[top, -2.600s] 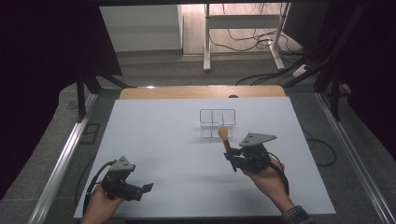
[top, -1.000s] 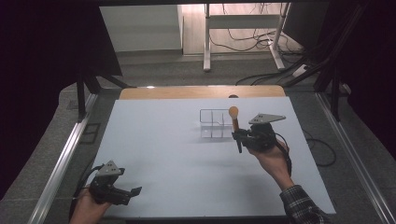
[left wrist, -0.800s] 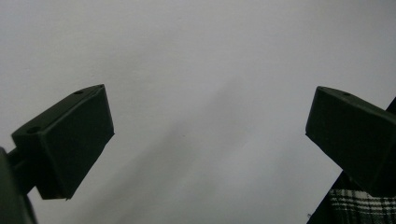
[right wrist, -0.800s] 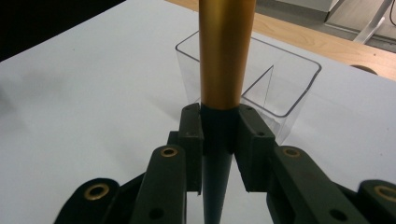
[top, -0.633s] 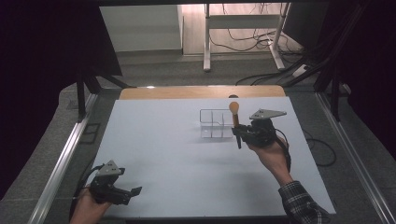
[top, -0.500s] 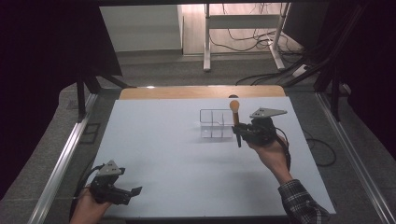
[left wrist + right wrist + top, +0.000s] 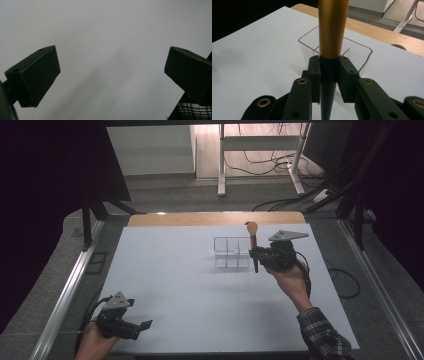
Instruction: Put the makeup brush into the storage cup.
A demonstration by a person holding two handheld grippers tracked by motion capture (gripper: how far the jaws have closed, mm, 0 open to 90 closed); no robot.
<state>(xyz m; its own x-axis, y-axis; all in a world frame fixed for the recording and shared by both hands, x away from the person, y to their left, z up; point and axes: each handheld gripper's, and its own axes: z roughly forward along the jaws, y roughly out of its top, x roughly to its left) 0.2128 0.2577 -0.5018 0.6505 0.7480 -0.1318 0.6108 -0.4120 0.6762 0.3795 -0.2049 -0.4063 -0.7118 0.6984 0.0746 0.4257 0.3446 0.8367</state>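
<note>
White surface (image 7: 200,295) carries a clear plastic divided organiser box (image 7: 231,253). Just beside its right edge, the right gripper (image 7: 256,257) has its fingers clamped on a gold-and-black brush (image 7: 252,240), long axis upright. The left gripper (image 7: 142,325), fingers apart, rests well away.

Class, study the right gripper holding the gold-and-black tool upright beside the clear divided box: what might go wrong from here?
1. The right gripper clamps the gold-and-black tapered tool near its narrow dark end; top-heavy, it may pivot or slip.
2. The clear plastic divided box looks light; a nudge from the tool could slide or tip it.
</note>
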